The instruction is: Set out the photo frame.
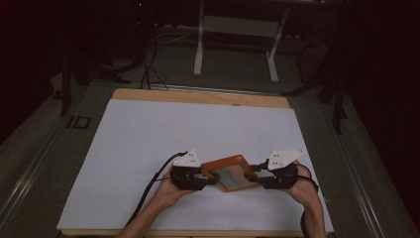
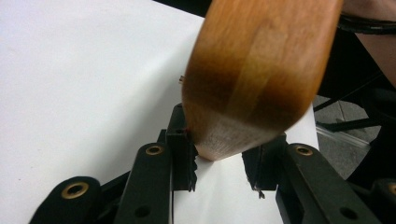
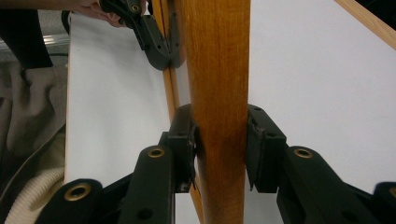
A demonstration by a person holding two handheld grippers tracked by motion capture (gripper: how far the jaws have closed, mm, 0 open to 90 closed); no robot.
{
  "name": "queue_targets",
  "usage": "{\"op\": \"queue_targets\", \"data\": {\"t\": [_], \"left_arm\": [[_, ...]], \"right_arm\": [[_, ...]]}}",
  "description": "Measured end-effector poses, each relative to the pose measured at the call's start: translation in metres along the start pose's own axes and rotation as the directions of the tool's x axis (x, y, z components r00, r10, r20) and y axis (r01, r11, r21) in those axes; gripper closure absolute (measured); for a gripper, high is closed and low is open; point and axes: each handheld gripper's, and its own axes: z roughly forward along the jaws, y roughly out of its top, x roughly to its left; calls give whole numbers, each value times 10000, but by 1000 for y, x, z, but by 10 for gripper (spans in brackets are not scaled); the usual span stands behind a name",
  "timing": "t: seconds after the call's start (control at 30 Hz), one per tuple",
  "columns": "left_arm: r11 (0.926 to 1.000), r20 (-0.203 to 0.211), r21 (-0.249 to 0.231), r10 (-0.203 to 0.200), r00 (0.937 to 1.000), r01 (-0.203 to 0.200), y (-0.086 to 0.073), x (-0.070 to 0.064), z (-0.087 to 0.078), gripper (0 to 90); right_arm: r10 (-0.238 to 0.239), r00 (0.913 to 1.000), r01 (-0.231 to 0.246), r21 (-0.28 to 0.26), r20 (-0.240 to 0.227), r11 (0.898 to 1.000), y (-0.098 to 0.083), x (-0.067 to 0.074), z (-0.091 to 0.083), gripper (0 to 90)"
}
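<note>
I see the frame (image 1: pixel 232 173), a wooden one with a grey panel inside, in the lower middle of the high view, held between my two grippers above the white sheet (image 1: pixel 148 139) that covers the table (image 1: pixel 198 95).

My left gripper (image 1: pixel 210 178) meets the frame's left corner, just left of centre in that view. In the left gripper view the frame (image 2: pixel 254 79) fills the upper right, its rounded corner dipping between the jaws. The left pad touches the wood; the right pad stands a little apart from it, so I call this gripper (image 2: pixel 224 154) released, with the frame between its jaws.

My right gripper (image 1: pixel 253 177) takes the frame's right edge. In the right gripper view the frame's edge (image 3: pixel 219 93) runs as an upright wooden bar through the middle, and both pads press on it: this gripper (image 3: pixel 220 149) is clenched on the frame. The left gripper (image 3: pixel 156 44) shows at the upper left there, on the frame's far end.
</note>
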Motion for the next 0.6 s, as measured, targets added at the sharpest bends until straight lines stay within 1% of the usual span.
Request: {"op": "queue_targets", "data": {"t": [0.17,0.33,0.47,0.6], "left_arm": [[10000,160,-80,49,9999,-47,3,-1,-3,679],[9997,183,-193,157,9997,-153,7,-2,-9,682],[9996,237,-267,126,9996,-120,8,0,-15,683],[9995,205,-260,158,9997,-153,9,3,-21,683]], "right_arm": [[-6,10000,5,-84,-46,10000,0,0,-2,666],[20,9998,-27,-356,-183,9994,1,-1,-5,670],[155,9995,-171,-566,-293,9982,1,-2,-3,673],[362,9983,-394,-717,-461,9966,1,-3,2,675]]}}
